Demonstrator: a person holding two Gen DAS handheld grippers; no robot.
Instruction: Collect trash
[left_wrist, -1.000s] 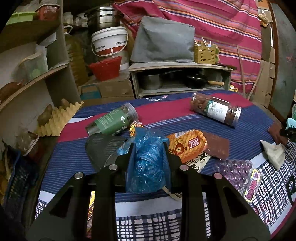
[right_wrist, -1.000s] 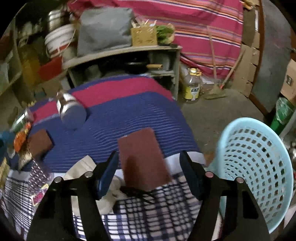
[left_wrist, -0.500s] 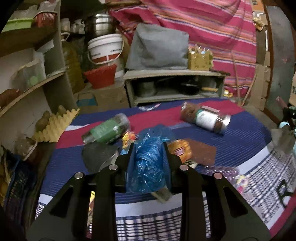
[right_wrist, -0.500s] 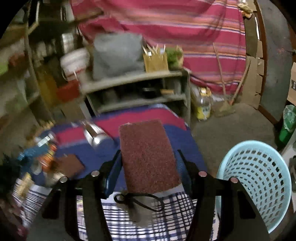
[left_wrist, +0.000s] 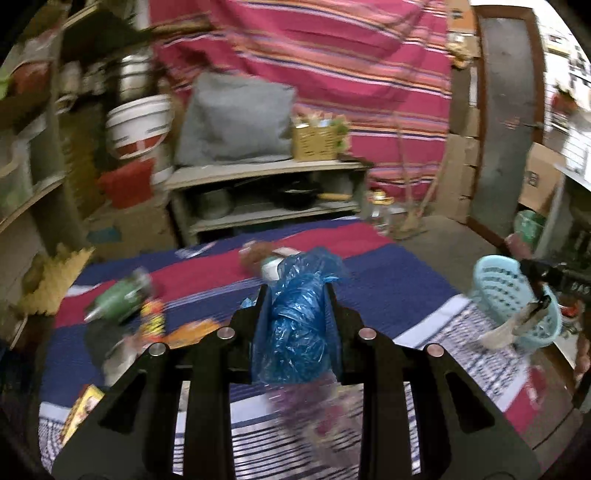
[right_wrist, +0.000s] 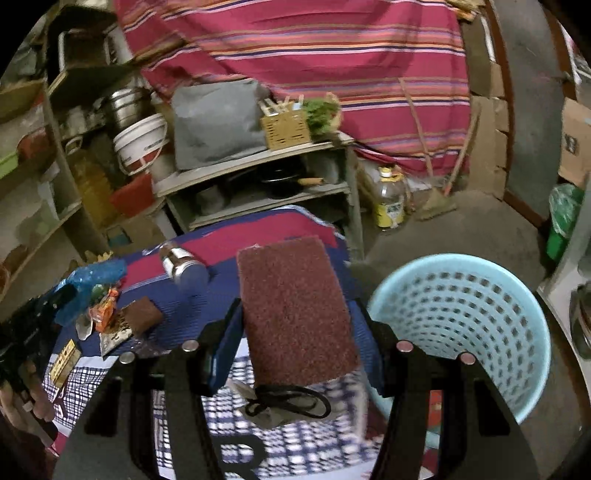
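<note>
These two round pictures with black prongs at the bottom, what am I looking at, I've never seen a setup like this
No robot here: a person holds a two-finger gripper in each hand, each with a fisheye camera looking along its fingers, hence the round, warped pictures.

In the left wrist view, the left gripper is shut on a crumpled blue plastic bag. In the right wrist view, the right gripper holds a reddish-brown scouring pad, lifted off the table beside a light blue perforated basket on the floor.

The cloth-covered table still carries a green-labelled jar, a metal-lidded jar, snack wrappers and another brown pad. The job is collecting trash.
</note>
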